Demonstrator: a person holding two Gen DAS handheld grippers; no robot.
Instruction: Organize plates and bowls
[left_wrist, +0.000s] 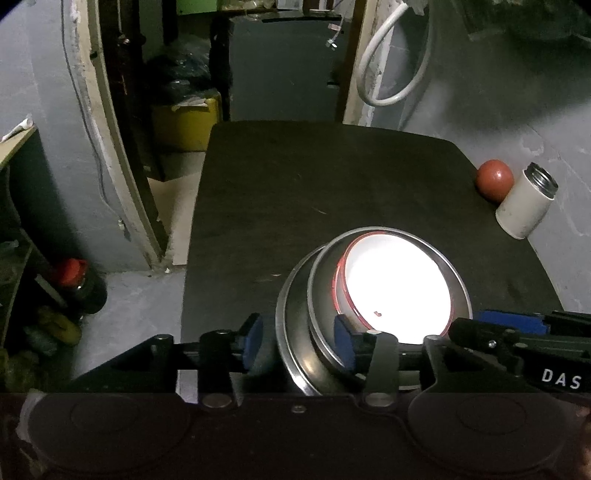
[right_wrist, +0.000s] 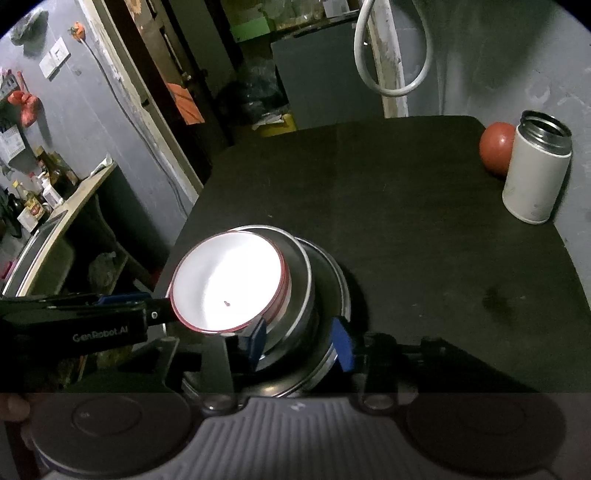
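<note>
On the dark table (left_wrist: 295, 206) stands a stack: a steel plate (left_wrist: 291, 332) at the bottom, a steel bowl (left_wrist: 458, 280) on it, and a white red-rimmed bowl (left_wrist: 399, 288) nested on top, tilted. My left gripper (left_wrist: 299, 341) is open, its blue pads either side of the stack's left rim. In the right wrist view the white bowl (right_wrist: 225, 284) glares brightly above the steel bowl (right_wrist: 299, 295) and plate (right_wrist: 332, 369). My right gripper (right_wrist: 301, 345) is open, with the steel bowl's near wall between its pads. The left gripper's fingers (right_wrist: 159, 314) reach the white bowl's rim.
A white steel-rimmed flask (right_wrist: 535, 173) and a red ball (right_wrist: 496, 147) stand at the table's far right edge. A wall with a looped white hose (right_wrist: 391, 51) lies behind. A counter with bottles (right_wrist: 40, 192) is off to the left. The table's left edge drops to the floor.
</note>
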